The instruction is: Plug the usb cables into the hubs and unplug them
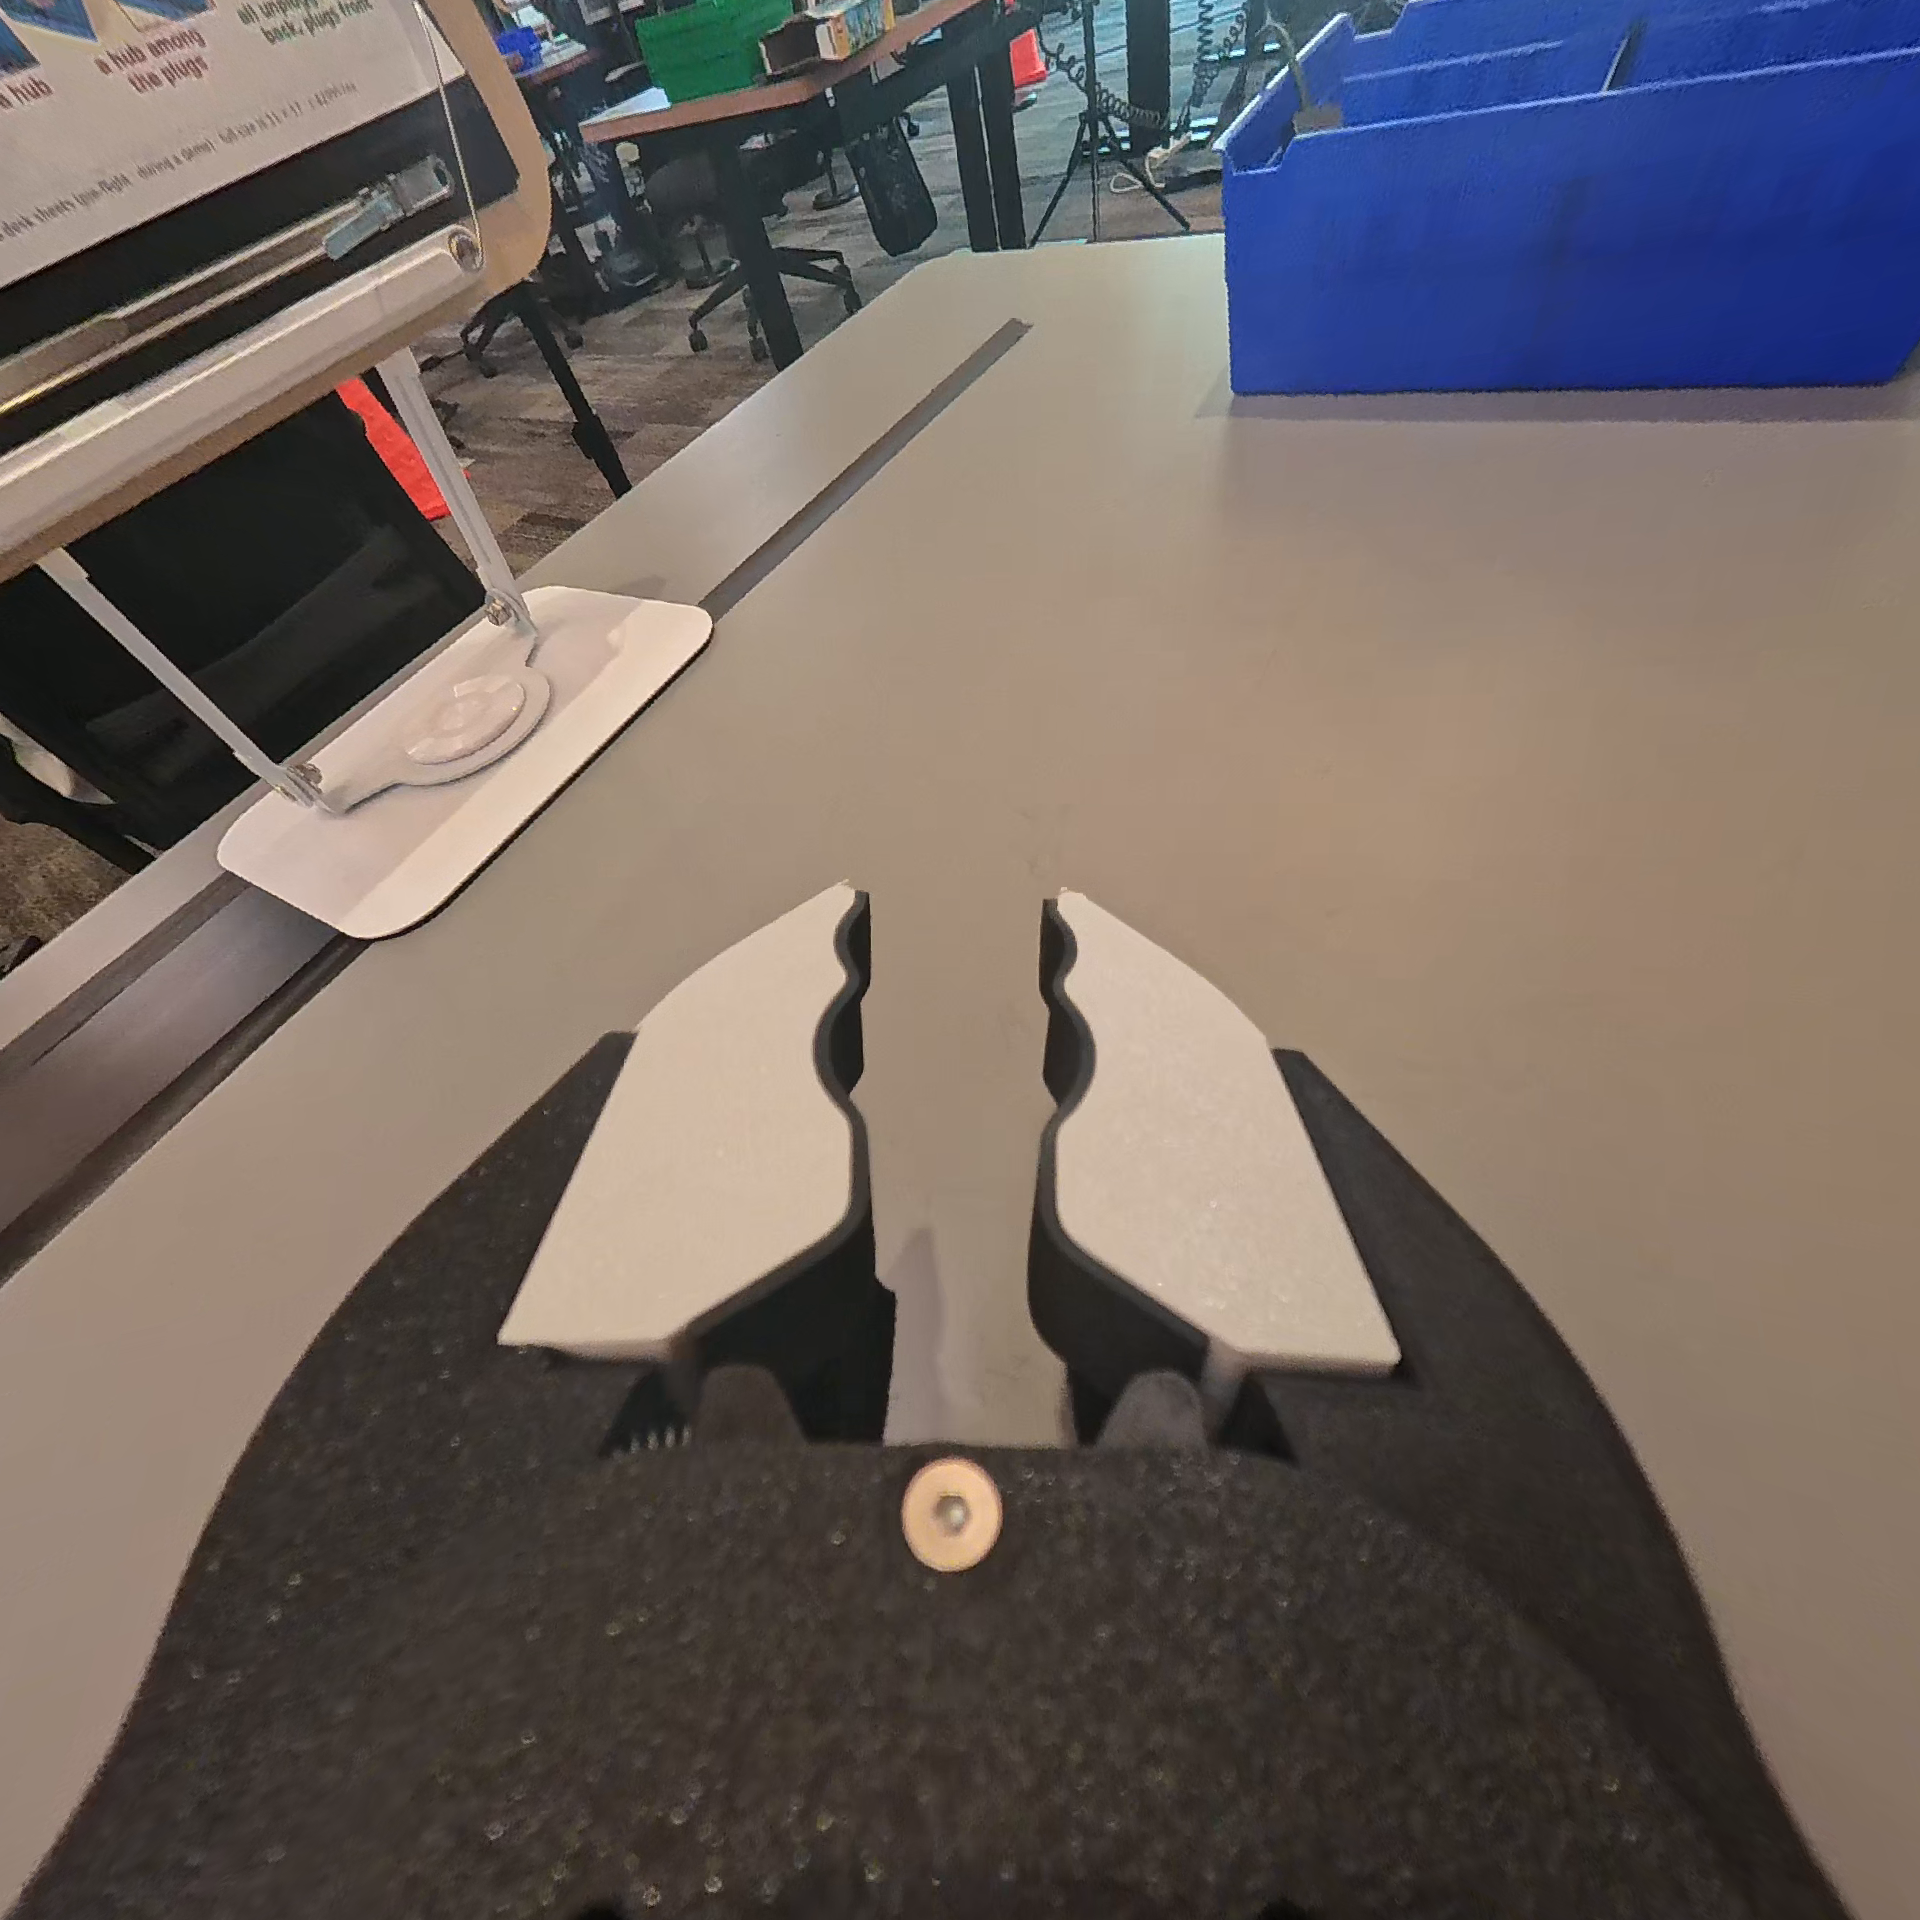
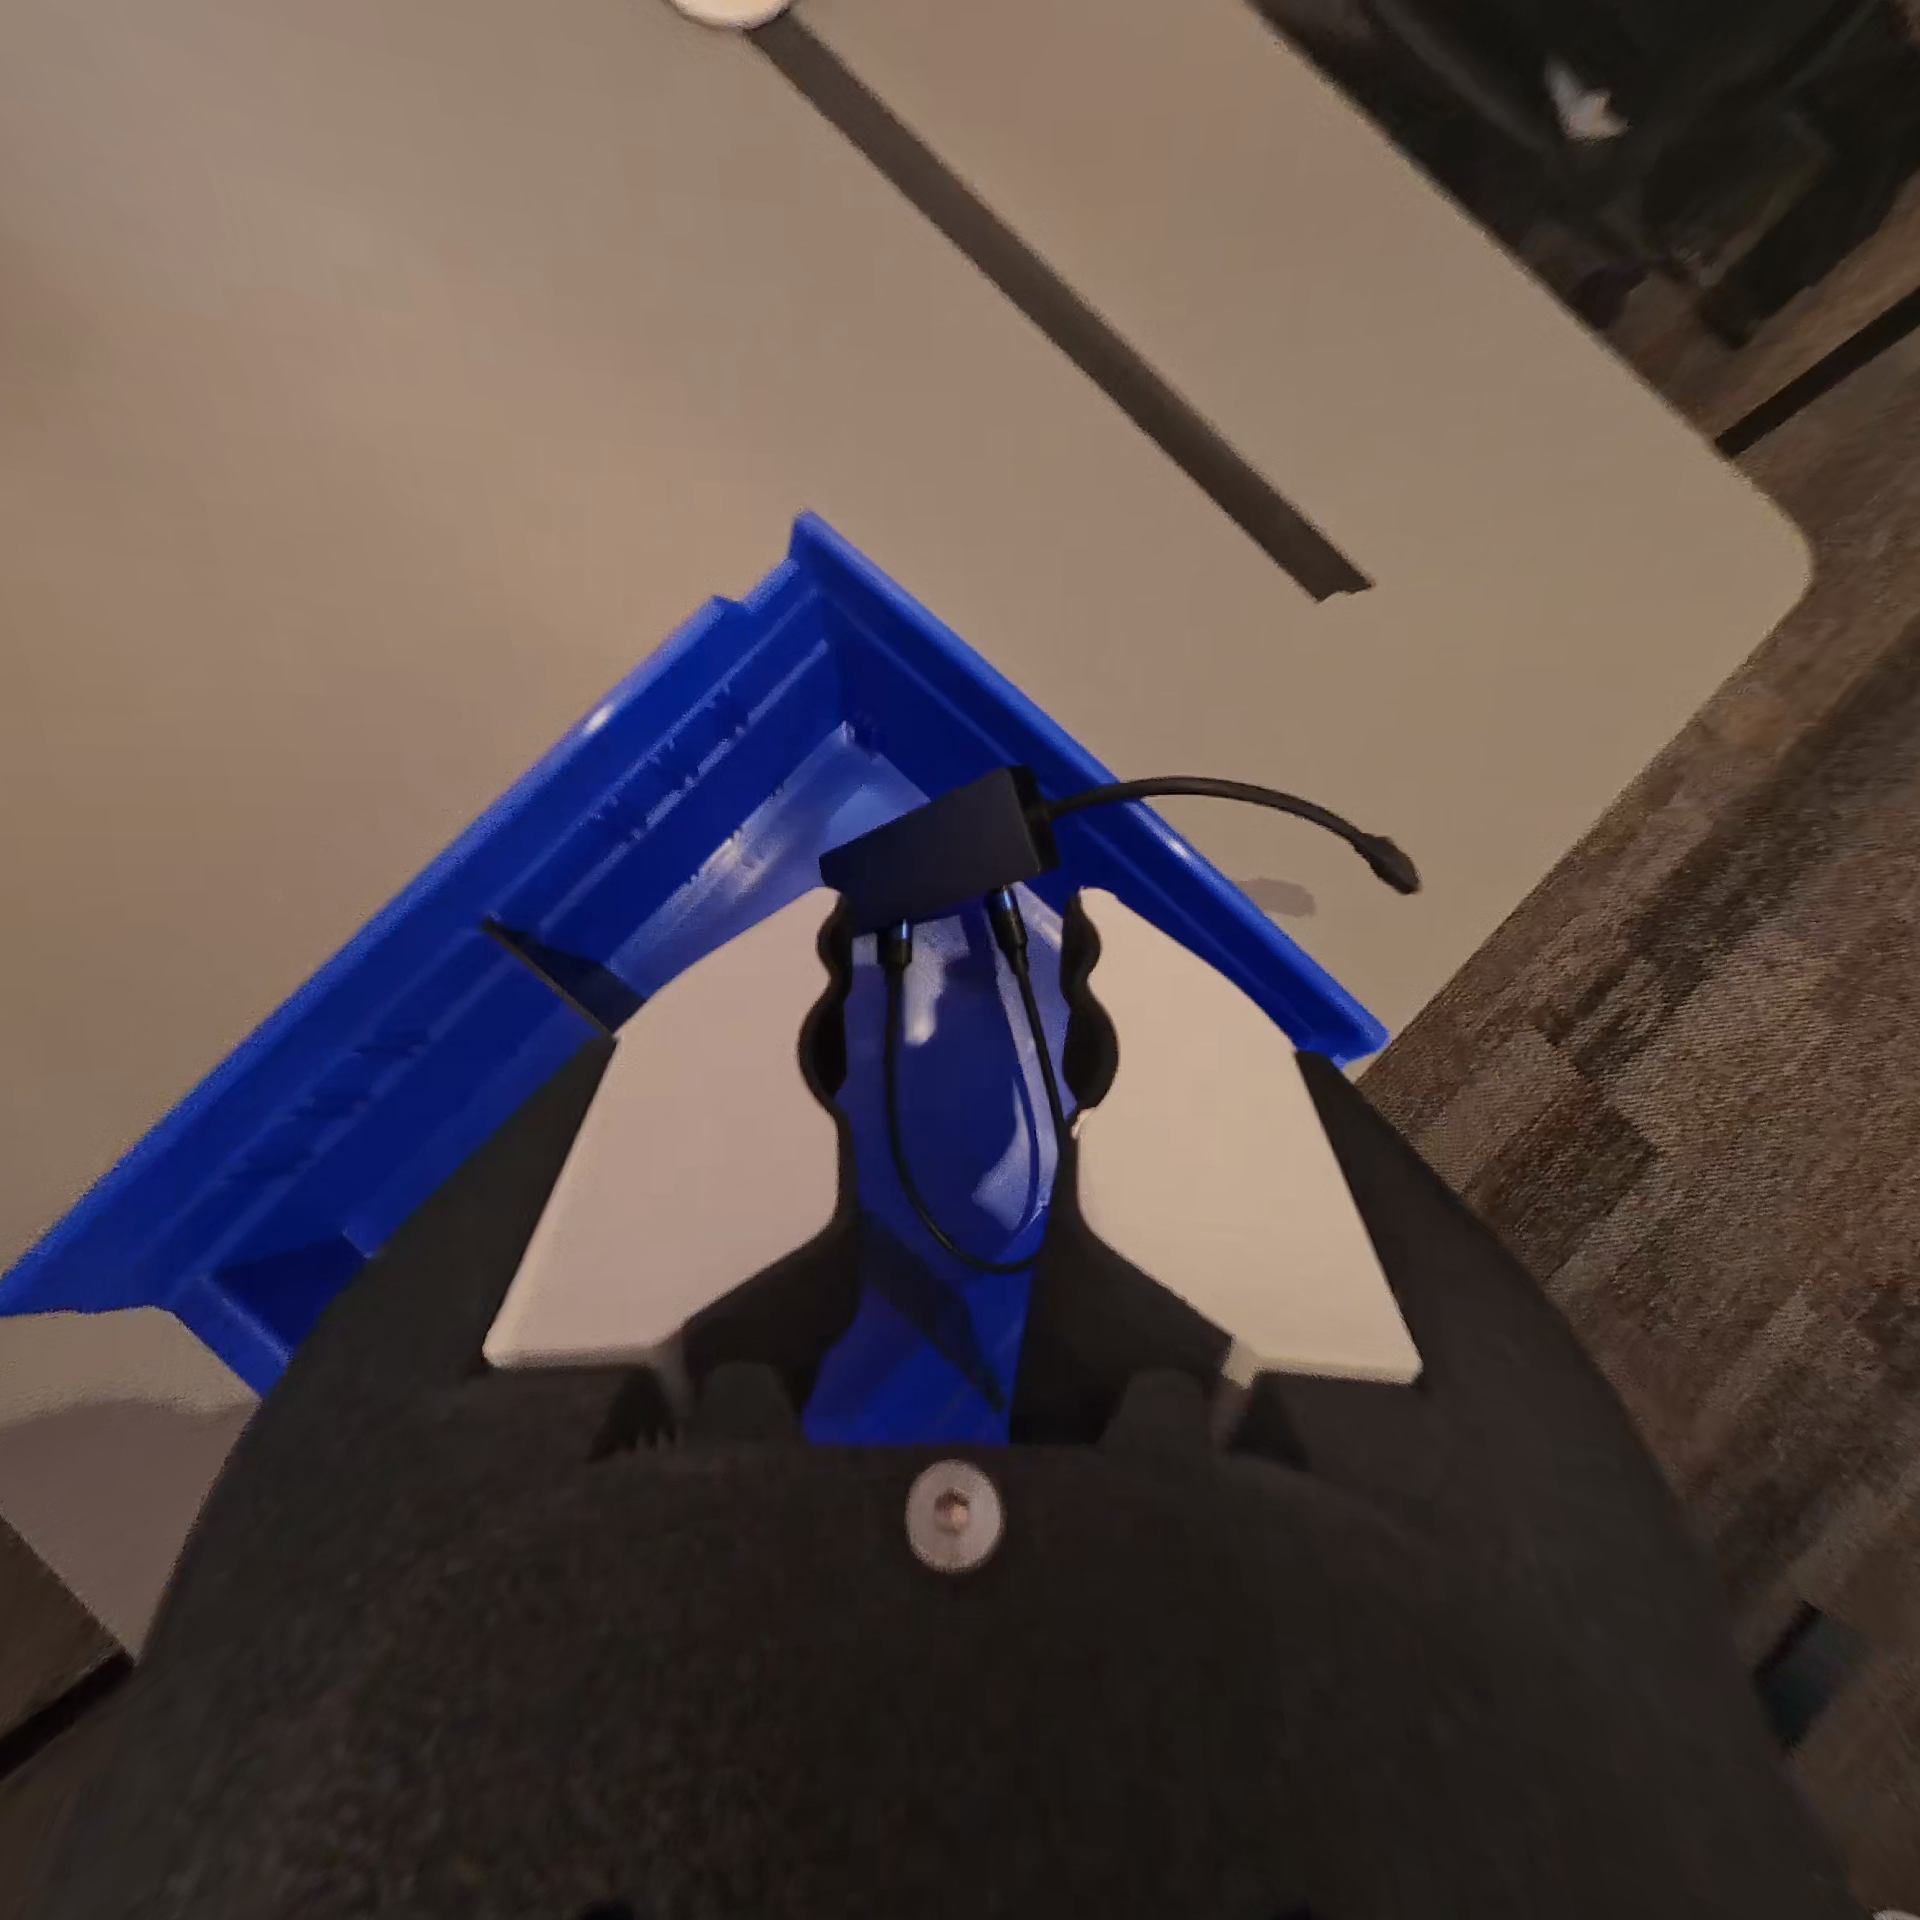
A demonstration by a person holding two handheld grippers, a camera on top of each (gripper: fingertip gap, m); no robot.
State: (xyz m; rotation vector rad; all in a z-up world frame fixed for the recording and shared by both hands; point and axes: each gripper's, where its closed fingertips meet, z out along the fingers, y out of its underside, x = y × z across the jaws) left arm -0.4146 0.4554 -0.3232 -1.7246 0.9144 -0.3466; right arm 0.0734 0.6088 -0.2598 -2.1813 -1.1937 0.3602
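In the right wrist view my right gripper (image 2: 956,909) is shut on a small black USB hub (image 2: 935,847), holding it above a blue bin (image 2: 623,790). A short black cable (image 2: 966,1236) hangs in a loop, with both of its ends plugged into the hub's near side. The hub's own lead (image 2: 1226,795) sticks out to the right over the bin wall. In the left wrist view my left gripper (image 1: 956,904) is open and empty, low over the grey table (image 1: 1351,779). The blue bin (image 1: 1558,260) stands far right there.
A stand with a white base (image 1: 468,769) holds a printed sheet at the left. A dark slot (image 1: 883,447) runs along the table. The bin sits near the table's corner, with carpet floor (image 2: 1662,1039) beyond. Desks and chairs stand farther back. The gap from one gripper's tips to the other's is roughly 50 cm.
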